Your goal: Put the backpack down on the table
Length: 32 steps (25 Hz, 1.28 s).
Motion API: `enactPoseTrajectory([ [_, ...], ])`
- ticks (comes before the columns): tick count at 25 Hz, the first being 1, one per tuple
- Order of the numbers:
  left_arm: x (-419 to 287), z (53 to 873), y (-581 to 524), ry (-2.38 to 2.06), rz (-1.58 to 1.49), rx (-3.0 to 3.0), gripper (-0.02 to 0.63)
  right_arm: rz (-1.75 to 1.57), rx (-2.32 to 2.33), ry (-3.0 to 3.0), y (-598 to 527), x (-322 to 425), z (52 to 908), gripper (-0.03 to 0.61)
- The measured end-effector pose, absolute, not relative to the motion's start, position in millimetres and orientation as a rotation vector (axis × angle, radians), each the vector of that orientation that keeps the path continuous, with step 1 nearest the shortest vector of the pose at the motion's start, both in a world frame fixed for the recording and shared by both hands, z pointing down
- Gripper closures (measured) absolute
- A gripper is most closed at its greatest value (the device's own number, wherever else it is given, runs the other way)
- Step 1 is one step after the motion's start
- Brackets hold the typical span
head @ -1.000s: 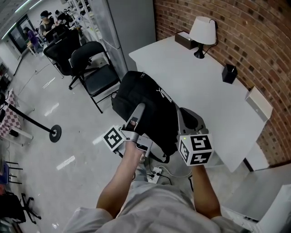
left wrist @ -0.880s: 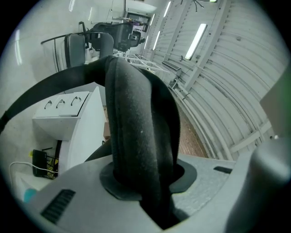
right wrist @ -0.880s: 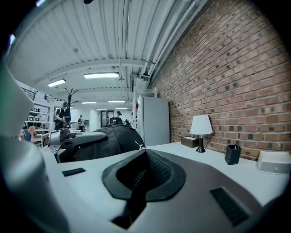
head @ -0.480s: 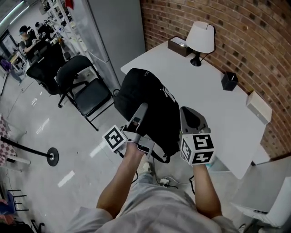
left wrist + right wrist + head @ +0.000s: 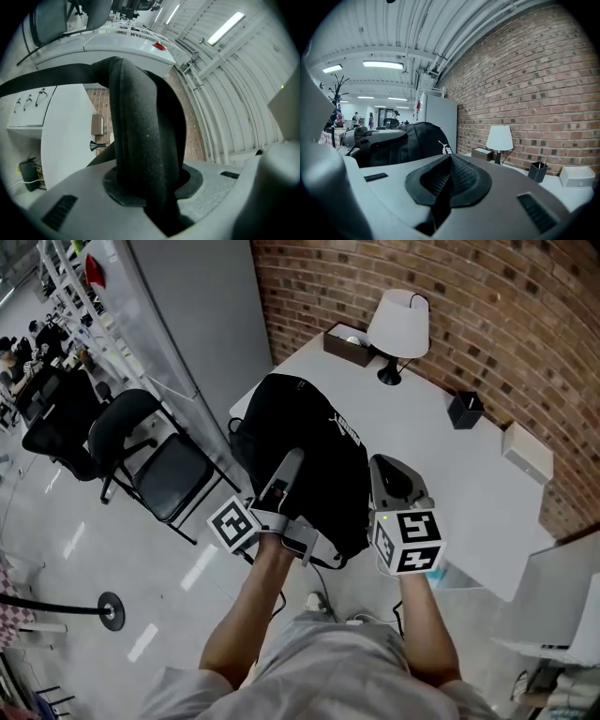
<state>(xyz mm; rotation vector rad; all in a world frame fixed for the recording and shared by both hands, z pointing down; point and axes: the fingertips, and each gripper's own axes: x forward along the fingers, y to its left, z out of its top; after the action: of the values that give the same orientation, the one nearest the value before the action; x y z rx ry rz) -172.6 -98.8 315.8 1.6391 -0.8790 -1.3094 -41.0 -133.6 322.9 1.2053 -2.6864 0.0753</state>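
A black backpack [image 5: 314, 451] hangs from its padded strap [image 5: 140, 140] at the near left edge of the white table [image 5: 450, 484], with its upper part over the tabletop. My left gripper [image 5: 286, 470] is shut on that strap, which fills the gap between its jaws in the left gripper view. My right gripper [image 5: 392, 479] is just right of the bag, level with the left one, and its pads meet with nothing between them. The right gripper view shows the backpack [image 5: 419, 138] to the left, beside the left gripper [image 5: 370, 138].
On the table's far side stand a white lamp [image 5: 398, 324], a brown tissue box [image 5: 347, 345], a black pen holder [image 5: 465, 411] and a white box [image 5: 527, 453] along the brick wall. Black chairs [image 5: 155, 460] and a grey cabinet [image 5: 197, 306] are left; a power strip [image 5: 356, 620] lies on the floor.
Both grippers and the hanging backpack have come closer to the table. The bag now overlaps the table's near left edge, and the chairs have slid off to the left.
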Motion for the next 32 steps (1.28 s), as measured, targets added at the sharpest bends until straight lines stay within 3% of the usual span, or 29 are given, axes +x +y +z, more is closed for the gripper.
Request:
enactPoseTrajectory([
  [10,-192.5,303.5,-154.6,-0.736,-1.254,1.679,0.512,0.059,1.381,-2.602,-169.5,-49.3,314.4,0.577],
  [32,-112.0,318.3,-279.8,-0.587,-1.15,1.71,0.512,0.089,1.607,-2.534,-268.3,26.5,326.8,0.577],
])
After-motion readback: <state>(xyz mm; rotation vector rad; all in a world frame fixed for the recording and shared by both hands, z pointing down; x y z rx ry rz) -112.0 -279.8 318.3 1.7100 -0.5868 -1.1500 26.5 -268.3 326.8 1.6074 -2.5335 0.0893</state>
